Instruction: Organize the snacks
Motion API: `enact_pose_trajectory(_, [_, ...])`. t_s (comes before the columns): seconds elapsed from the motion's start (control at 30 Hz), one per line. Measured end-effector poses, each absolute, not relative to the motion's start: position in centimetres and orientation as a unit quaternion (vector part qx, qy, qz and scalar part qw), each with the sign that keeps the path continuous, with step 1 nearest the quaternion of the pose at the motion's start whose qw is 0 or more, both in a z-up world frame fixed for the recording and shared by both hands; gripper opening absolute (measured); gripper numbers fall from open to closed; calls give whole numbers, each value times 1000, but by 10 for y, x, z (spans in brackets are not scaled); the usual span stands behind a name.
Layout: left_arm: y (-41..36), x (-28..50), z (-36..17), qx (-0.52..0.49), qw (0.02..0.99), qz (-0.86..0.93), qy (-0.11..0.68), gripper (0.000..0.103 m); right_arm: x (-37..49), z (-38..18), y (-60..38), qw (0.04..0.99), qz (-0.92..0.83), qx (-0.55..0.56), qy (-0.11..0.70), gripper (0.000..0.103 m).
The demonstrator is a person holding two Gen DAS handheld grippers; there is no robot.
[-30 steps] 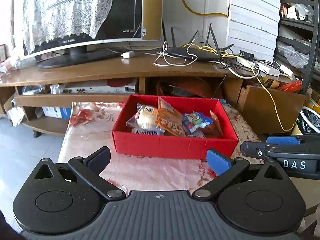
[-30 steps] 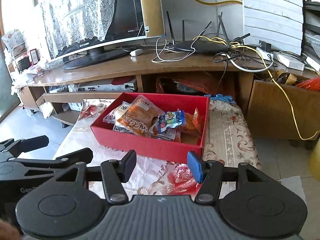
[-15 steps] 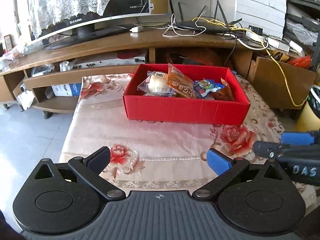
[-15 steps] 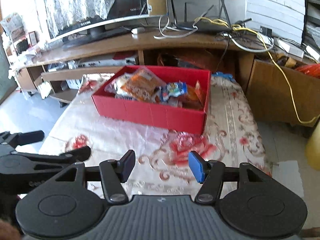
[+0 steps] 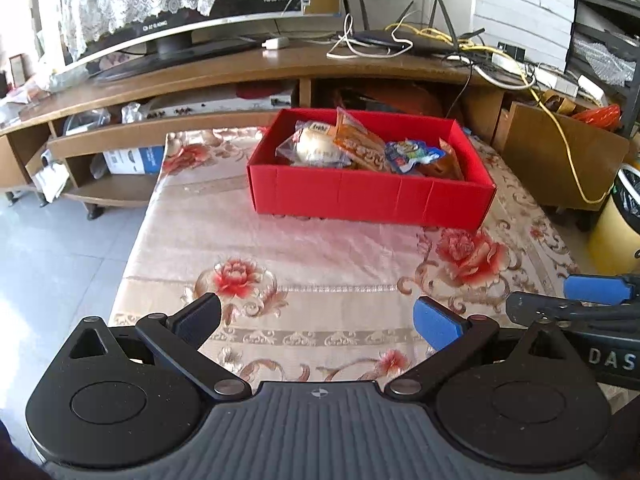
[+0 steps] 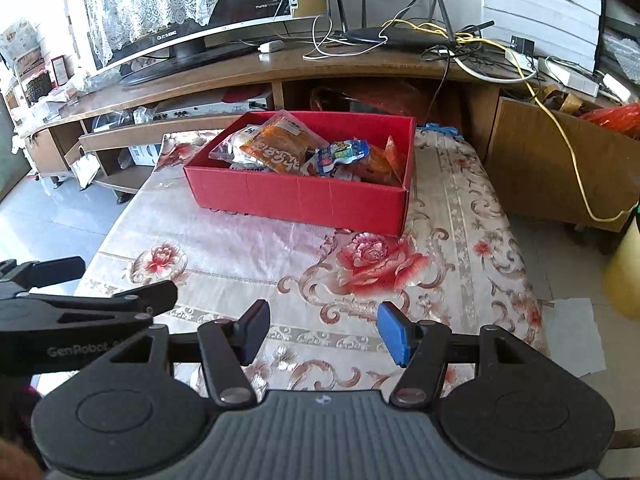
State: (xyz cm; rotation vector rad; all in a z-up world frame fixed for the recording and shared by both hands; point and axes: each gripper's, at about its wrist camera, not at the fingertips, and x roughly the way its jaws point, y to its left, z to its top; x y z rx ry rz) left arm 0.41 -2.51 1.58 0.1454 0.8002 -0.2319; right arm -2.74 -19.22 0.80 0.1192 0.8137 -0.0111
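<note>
A red cardboard box (image 5: 368, 198) (image 6: 296, 196) stands at the far end of a table under a floral cloth (image 5: 320, 248) (image 6: 452, 224). Several snack packets lie inside: an orange packet (image 5: 358, 146) (image 6: 280, 144), a clear-wrapped bun (image 5: 316, 150) and a blue packet (image 5: 412, 154) (image 6: 340, 154). My left gripper (image 5: 318, 322) hangs open over the near end of the cloth, nothing between its fingers. My right gripper (image 6: 324, 330) is beside it on the right, jaws apart and opening, nothing between them. Each gripper shows at the edge of the other's view.
Behind the table runs a long wooden TV stand (image 5: 240, 68) with a monitor (image 5: 172, 8), a router (image 6: 400, 34) and tangled cables. A brown cabinet (image 6: 560, 160) and a yellow bin (image 5: 616, 224) stand at the right. Tiled floor (image 5: 60, 248) lies left of the table.
Both grippers have drawn back from the red box and tilted downward, so more of the floral cloth shows. The right gripper's jaws have widened a little.
</note>
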Motion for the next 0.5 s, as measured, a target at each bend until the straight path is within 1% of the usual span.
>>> enact_pose_trajectory(0.5, [-23,-2,15,74,913,-108,387,103,-35,6,-187,915,-1,58,398,53])
